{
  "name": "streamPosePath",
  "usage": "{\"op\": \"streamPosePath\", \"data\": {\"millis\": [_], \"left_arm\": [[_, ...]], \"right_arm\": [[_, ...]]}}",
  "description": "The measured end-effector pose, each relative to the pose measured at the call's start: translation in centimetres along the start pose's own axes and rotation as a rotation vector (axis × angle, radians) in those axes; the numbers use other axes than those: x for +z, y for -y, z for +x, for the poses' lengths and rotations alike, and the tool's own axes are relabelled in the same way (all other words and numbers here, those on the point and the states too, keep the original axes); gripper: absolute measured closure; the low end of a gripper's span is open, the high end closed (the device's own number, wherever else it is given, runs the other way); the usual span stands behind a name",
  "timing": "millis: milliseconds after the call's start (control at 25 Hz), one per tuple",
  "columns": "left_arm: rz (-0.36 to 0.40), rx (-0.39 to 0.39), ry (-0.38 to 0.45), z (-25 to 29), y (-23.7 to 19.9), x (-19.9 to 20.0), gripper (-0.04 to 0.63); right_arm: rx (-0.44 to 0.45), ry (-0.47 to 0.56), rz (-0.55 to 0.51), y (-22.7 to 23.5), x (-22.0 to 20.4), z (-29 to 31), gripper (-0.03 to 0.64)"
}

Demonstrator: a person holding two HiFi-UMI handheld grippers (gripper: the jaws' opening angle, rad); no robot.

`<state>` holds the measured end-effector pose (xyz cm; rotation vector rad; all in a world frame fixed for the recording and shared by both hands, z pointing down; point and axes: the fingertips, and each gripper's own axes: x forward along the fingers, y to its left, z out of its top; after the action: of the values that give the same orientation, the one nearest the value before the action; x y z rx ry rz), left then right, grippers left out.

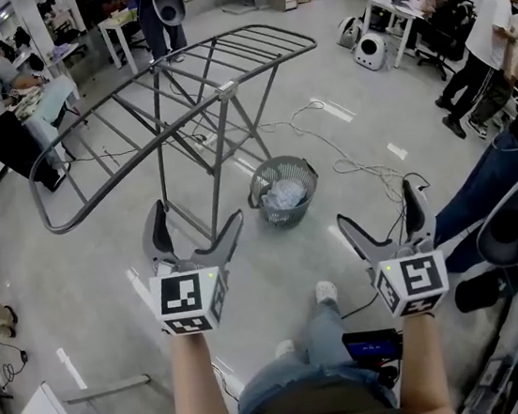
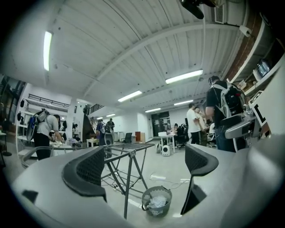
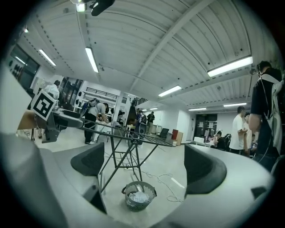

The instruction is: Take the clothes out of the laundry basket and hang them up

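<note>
Gaping left claw (image 1: 195, 212), right claw (image 1: 376, 201), laundry basket (image 1: 284, 217) ahead

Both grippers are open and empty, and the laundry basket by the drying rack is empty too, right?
No. The laundry basket by the drying rack holds crumpled clothes, as the head view shows. The left gripper and right gripper are open and empty.

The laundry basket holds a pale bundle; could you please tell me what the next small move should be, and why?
Probably step forward and lower the right claw toward the clothes in the laundry basket. It and the left claw are open and empty, held short of the basket, and the drying rack is bare.
</note>
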<state>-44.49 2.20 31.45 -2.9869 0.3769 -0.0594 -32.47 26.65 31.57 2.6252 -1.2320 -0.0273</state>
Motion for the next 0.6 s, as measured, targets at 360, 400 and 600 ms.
{"op": "streamPosePath", "data": {"millis": [360,400,600], "left_arm": [[0.013,-0.034,-0.032,5.6,0.0,-1.7,0.028],[0.016,-0.034,-0.036,6.4,0.0,-2.0,0.028],[0.036,-0.054,-0.067,11.4,0.5,-3.6,0.029]], "right_arm": [[-0.025,0.021,0.06,2.8,-1.0,4.9,0.08],[-0.027,0.025,0.065,3.2,-1.2,5.7,0.08],[-0.027,0.011,0.138,5.9,-3.4,10.4,0.084]]}}
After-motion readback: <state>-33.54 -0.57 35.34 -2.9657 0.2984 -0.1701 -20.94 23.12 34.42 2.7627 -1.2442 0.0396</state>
